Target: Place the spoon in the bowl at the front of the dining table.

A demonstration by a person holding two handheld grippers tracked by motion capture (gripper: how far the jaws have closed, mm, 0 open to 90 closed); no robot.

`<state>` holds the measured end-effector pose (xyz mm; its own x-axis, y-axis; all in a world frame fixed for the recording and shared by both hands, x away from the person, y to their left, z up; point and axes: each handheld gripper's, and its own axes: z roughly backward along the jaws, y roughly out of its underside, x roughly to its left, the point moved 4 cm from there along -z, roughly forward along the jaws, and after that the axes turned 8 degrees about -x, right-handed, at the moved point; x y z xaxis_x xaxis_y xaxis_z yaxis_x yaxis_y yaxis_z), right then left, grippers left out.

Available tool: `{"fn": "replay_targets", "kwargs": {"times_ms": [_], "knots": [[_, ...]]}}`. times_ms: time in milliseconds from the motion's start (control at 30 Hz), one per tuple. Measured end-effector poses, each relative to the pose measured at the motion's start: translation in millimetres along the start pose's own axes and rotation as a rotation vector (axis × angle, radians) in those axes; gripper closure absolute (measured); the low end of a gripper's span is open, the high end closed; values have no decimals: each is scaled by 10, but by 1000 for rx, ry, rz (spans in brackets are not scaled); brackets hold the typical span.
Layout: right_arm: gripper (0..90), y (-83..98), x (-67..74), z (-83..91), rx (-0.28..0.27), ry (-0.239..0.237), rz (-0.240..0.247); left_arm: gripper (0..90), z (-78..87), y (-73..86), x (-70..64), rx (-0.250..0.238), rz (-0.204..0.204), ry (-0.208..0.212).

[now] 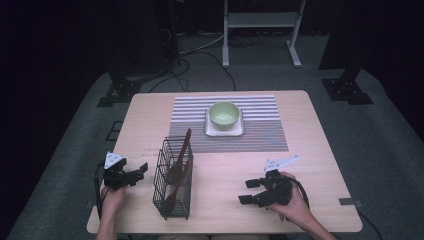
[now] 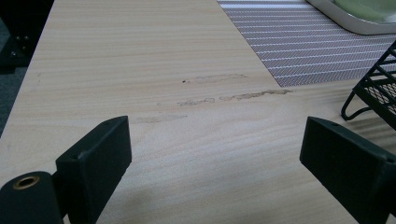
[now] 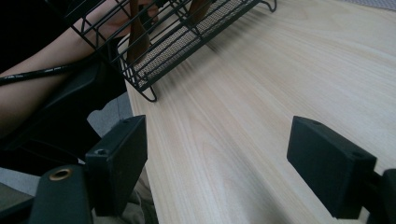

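Black jaws stand wide apart and empty on both the left gripper (image 1: 141, 170) and right gripper (image 1: 248, 191), low over the desk (image 1: 310, 150). Between them, a wire basket (image 1: 172, 192) holds brown wooden utensils (image 1: 181, 155) upright; these look light, stiff and smooth, best pinched on the handles rising above the rim.

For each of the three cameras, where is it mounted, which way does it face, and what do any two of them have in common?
High view: fixed above the person's side, looking forward and down on the table; forearms, left gripper and right gripper show.
Left gripper view: rides the left gripper, facing the striped mat; open jaws show.
Right gripper view: rides the right gripper, facing the wire basket; open jaws and a forearm show.
Shared: all three see the wire basket.
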<state>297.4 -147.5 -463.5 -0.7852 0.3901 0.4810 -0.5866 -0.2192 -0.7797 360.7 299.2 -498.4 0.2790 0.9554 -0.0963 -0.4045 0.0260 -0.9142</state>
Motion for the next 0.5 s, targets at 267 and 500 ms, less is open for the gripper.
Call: {"fn": "replay_targets", "kwargs": {"times_ms": [267, 500], "knots": [[187, -66, 65, -106, 28, -28, 3, 83, 1, 0, 6, 4, 3, 3], [187, -149, 141, -142, 30, -47, 25, 83, -1, 0, 0, 2, 1, -1]]}}
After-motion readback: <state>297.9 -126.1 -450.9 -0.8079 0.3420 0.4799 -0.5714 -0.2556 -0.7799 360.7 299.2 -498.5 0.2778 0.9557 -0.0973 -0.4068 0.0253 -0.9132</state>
